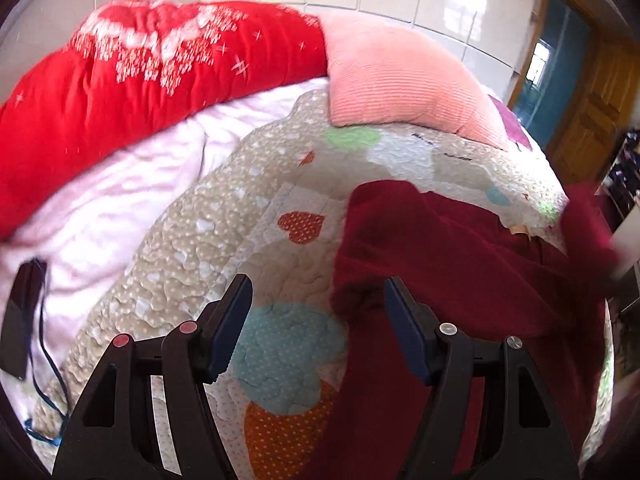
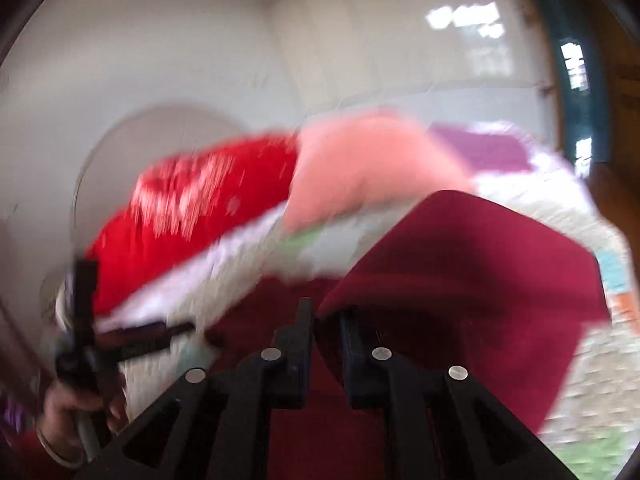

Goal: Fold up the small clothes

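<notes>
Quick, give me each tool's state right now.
Left tool: open, holding nothing.
Right tool: closed on the dark red garment.

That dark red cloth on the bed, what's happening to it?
A person is folding it, using a hand-held gripper in each hand. The right hand-held gripper is shut on an edge of the dark red garment and lifts that part off the heart-patterned quilt. The left hand-held gripper is open just above the garment's other edge, gripping nothing. A pink pillow and a red quilt lie behind.
</notes>
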`<state>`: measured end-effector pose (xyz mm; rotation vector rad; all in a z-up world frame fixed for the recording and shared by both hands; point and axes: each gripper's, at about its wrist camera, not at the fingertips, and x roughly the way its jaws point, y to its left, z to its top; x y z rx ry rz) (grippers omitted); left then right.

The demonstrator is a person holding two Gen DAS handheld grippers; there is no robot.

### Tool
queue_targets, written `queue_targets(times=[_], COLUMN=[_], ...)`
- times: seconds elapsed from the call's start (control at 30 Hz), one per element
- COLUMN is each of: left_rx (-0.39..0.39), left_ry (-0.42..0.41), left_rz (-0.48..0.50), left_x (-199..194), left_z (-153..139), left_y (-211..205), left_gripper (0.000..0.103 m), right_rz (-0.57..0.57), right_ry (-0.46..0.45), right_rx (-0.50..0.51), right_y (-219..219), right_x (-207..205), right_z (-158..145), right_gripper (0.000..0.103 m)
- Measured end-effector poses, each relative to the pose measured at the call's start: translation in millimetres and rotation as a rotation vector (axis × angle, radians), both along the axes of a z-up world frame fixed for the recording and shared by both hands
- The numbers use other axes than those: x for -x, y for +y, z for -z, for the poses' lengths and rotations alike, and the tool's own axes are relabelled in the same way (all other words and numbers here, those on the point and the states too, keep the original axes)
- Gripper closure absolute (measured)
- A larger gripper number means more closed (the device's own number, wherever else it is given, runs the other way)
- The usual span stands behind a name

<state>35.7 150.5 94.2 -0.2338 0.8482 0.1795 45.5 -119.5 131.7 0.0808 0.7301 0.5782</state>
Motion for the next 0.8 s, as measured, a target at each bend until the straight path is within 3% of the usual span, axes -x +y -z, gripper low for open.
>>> queue_targets(times=[0.1, 0.23, 0.27, 0.37, 0.6, 0.63, 0.67, 0.7, 0.8], left_rx=[0.020, 0.034, 0.045, 0.074, 0.032, 0.019, 0.013, 0.010, 0.022], left_ry=[0.006, -0.010, -0.008, -0.004, -0.018, -0.021, -0.024, -0.027, -0.044], left_rz=[0.019, 0.054, 0.056, 0.061, 0.042, 0.029, 0.020, 0.011, -0.021], left_x=[-1.9, -6.6, -8.6, -12.6, -5.7, -4.1, -2.4, -1.1, 3.6], left_z=[3.5, 4.7, 5.5, 5.8, -6.8, -9.7, -11.7, -13.8, -18.8], left_y=[-0.1, -6.7, -8.3, -13.6, -0.2, 6.4, 12.0, 18.5, 37.5], left_gripper=[0.035, 0.035, 0.035, 0.035, 0.035, 0.035, 0.035, 0.035, 0.035], right_rz=[-0.074, -0.039, -0.020, 0.034, 0.228, 0.247, 0.245, 0.236, 0.110], right_ry=[0.168, 0.141, 0.134, 0.120, 0.277, 0.286, 0.289, 0.274, 0.131], right_rx=[0.043, 0.028, 0.015, -0.036, -0.292, -0.303, -0.304, -0.287, -0.176], right_y=[23.6, -4.3, -13.2, -33.8, -48.9, -45.3, -38.1, -29.4, 18.6], right_x=[-2.7, 20.4, 20.6, 12.9, -67.3, -79.7, -90.6, -95.0, -86.0], right_z=[45.5, 41.8, 38.7, 28.3, 53.4, 56.3, 57.0, 54.6, 25.2], right_gripper=[0.089, 0.062, 0.060, 0.060, 0.060, 0.062, 0.077, 0.083, 0.088])
